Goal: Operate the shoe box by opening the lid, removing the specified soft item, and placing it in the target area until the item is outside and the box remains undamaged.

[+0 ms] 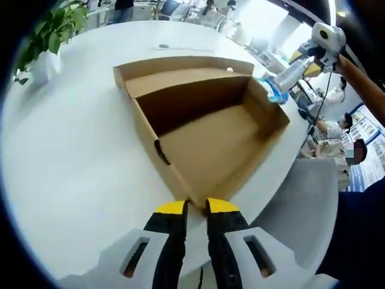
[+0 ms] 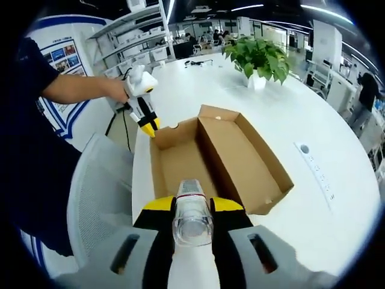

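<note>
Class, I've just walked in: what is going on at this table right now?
A person works over an open cardboard shoe box on a white round table, with a hand-held gripper in each hand. The left hand-held gripper is closed on the box's near corner edge, steadying it. The right hand-held gripper holds a clear plastic bottle lifted above the box. The box inside looks empty, and a potted plant stands farther along the table.
</note>
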{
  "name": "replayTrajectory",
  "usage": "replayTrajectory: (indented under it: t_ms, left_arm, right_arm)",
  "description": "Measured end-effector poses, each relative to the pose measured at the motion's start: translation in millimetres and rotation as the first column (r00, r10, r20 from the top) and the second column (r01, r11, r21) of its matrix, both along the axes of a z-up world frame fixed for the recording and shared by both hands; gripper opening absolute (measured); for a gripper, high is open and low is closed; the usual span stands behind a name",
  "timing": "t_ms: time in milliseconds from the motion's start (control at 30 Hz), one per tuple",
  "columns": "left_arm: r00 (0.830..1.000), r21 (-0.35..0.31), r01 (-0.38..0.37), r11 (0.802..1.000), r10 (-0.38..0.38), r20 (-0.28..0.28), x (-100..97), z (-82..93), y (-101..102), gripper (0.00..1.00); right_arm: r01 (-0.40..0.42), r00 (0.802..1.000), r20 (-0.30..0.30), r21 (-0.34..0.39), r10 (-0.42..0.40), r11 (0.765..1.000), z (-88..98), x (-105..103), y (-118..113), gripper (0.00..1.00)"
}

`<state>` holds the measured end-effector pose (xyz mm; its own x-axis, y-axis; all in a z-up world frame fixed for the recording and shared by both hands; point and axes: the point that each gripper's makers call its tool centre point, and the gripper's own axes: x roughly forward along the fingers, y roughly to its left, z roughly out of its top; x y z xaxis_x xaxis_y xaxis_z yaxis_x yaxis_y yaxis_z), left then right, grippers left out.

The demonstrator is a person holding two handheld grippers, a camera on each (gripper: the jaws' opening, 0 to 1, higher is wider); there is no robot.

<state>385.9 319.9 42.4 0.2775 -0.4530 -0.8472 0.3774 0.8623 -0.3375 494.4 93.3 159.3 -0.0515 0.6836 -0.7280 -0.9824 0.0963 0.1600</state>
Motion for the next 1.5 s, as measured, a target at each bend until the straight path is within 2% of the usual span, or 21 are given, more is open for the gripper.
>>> replayTrajectory:
  t_ms: [167,367,767,900,1000,1133,1300,1500]
  left_arm:
    - [0.999,0.031,0.032,0.999,-0.032,-0.006,-0.1,0.0,0.0,0.08]
    - [0.999,0.034,0.039,0.999,-0.038,-0.011,0.7,-1.0,1.7,0.08]
    - [0.998,0.039,0.068,0.997,-0.067,-0.022,1.3,-2.2,2.2,0.08]
    - [0.997,0.039,0.07,0.997,-0.069,-0.023,2.5,-3.1,3.2,0.08]
    - [0.997,0.044,0.076,0.996,-0.075,-0.022,2.5,-3.2,3.2,0.08]
    - [0.996,0.056,0.083,0.995,-0.081,-0.022,2.0,-3.1,2.5,0.08]
    - [0.995,0.081,0.099,0.992,-0.097,-0.027,4.1,-4.8,4.7,0.08]
    - [0.995,0.085,0.098,0.991,-0.096,-0.032,5.4,-6.2,6.6,0.08]
  right_arm:
    - [0.032,0.999,0.02,-0.034,-0.031,0.999,6.3,16.4,-28.9,0.2]
    - [0.053,0.998,0.041,-0.087,-0.05,0.995,7.6,31.7,-60.3,0.2]
    - [0.068,0.996,0.076,-0.221,-0.052,0.973,-5.0,65.8,-109.9,0.2]
    - [0.07,0.995,0.092,-0.278,-0.046,0.958,-14.5,80.5,-127.6,0.2]
    - [0.086,0.994,0.095,-0.294,-0.06,0.952,-20.0,90.8,-133.9,0.2]
    - [0.082,0.992,0.117,-0.376,-0.04,0.923,-36.7,108.8,-150.8,0.2]
    - [0.062,0.992,0.128,-0.421,-0.008,0.905,-48.7,126.2,-156.4,0.2]
    - [0.016,0.985,0.157,-0.48,0.068,0.877,-62.8,148.2,-158.9,0.2]
